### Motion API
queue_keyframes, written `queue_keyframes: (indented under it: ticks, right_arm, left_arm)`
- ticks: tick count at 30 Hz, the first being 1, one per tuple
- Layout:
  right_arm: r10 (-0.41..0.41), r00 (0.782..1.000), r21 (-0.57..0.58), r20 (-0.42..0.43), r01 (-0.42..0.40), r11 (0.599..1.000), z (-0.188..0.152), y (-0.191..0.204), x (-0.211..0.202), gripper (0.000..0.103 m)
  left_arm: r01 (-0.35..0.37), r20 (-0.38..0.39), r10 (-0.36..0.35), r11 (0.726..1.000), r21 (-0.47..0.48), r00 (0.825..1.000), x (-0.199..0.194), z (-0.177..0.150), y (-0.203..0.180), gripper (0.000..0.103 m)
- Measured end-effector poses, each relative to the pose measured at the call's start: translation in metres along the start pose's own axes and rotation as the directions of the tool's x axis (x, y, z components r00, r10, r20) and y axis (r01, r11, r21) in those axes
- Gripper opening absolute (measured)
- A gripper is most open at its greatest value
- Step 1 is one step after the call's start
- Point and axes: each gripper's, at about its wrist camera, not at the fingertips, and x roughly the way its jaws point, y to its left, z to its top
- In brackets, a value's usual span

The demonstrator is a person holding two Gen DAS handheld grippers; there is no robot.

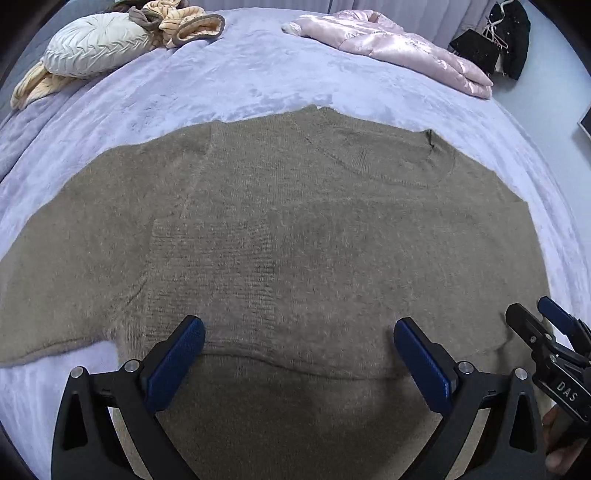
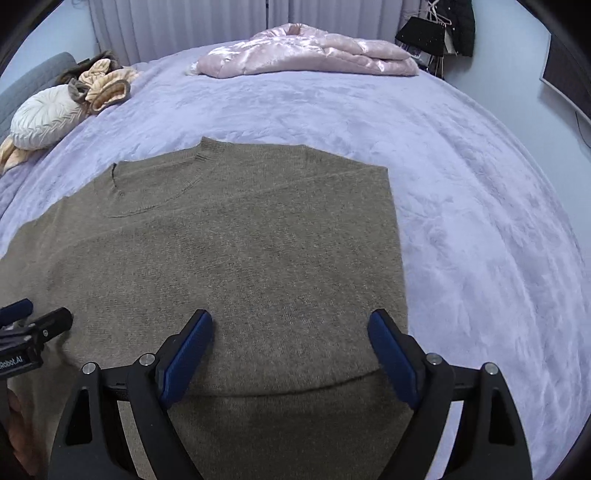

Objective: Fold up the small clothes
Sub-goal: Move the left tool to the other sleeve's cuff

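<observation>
Brown sweater (image 2: 229,258) lies flat, neckline pointing away toward the curtains (image 2: 207,22).

Black grippers (image 1: 299,354), blue pads (image 1: 177,363), silver screws

Over on the bed, a lilac plush blanket (image 2: 443,206) covers the whole top, its nap brushed in patches. At the far side lies a shiny pink quilted jacket (image 2: 306,51), folded loosely. Off to the left, a round white pleated cushion (image 2: 46,120) rests at the edge, and just beside it, touching, a crumpled peach-and-brown striped garment (image 2: 107,86). Behind that, a grey headboard (image 2: 33,74). Pale curtains (image 2: 184,26) hang along the back wall. Far right corner, dark clothes on hangers (image 2: 443,29), and a dark screen (image 2: 569,77) on the wall.
</observation>
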Motion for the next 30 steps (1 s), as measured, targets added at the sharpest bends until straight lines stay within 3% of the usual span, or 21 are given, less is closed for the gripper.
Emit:
queue_keyframes:
  ticks: [1, 3, 8, 12, 15, 18, 20, 23, 26, 30]
  right_arm:
    - [0.022, 1.000, -0.008, 0.007, -0.021, 1.000, -0.003, 0.001, -0.003, 0.089]
    - [0.090, 0.996, -0.011, -0.006, -0.090, 0.996, -0.010, 0.005, -0.002, 0.089]
    - [0.017, 0.999, -0.016, -0.029, -0.017, 1.000, -0.012, 0.016, 0.002, 0.090]
    - [0.045, 0.998, -0.130, 0.048, -0.038, 0.991, -0.002, 0.047, -0.018, 0.090]
    - [0.067, 0.998, -0.130, 0.017, -0.064, 0.989, 0.017, 0.054, -0.004, 0.090]
    - [0.072, 0.996, -0.068, -0.058, -0.076, 0.995, 0.032, 0.042, 0.027, 0.090]
    - [0.025, 0.997, -0.031, -0.067, -0.028, 0.999, 0.040, 0.024, 0.044, 0.090]
    - [0.045, 0.995, 0.058, -0.084, -0.040, 0.998, 0.052, -0.010, 0.060, 0.095]
    - [0.042, 0.997, 0.091, -0.065, -0.036, 0.995, 0.054, -0.024, 0.045, 0.095]
    - [0.090, 0.996, 0.024, -0.011, -0.090, 0.996, 0.029, -0.013, 0.009, 0.097]
  left_arm:
    - [-0.056, -0.020, 0.057, 0.998, 0.037, 0.998, 0.007, -0.004, -0.006, 0.103]
    - [-0.092, -0.010, 0.093, 0.993, 0.072, 0.996, 0.008, -0.007, -0.014, 0.103]
    - [-0.015, -0.017, 0.015, 1.000, -0.025, 1.000, -0.005, -0.007, -0.003, 0.103]
    - [-0.053, -0.039, 0.052, 0.998, -0.019, 0.998, 0.005, -0.005, -0.010, 0.103]
    - [-0.071, -0.046, 0.070, 0.997, -0.026, 0.996, 0.015, -0.004, -0.010, 0.103]
    - [-0.095, -0.053, 0.093, 0.995, -0.027, 0.994, 0.019, 0.001, -0.015, 0.103]
    - [-0.110, -0.056, 0.109, 0.994, -0.023, 0.993, 0.022, 0.004, -0.018, 0.103]
    - [-0.119, -0.050, 0.117, 0.992, -0.030, 0.992, 0.030, 0.013, -0.023, 0.103]
    - [-0.124, -0.034, 0.123, 0.992, -0.028, 0.992, 0.029, 0.014, -0.024, 0.103]
    - [-0.117, -0.026, 0.117, 0.993, -0.028, 0.993, 0.022, 0.004, -0.024, 0.103]
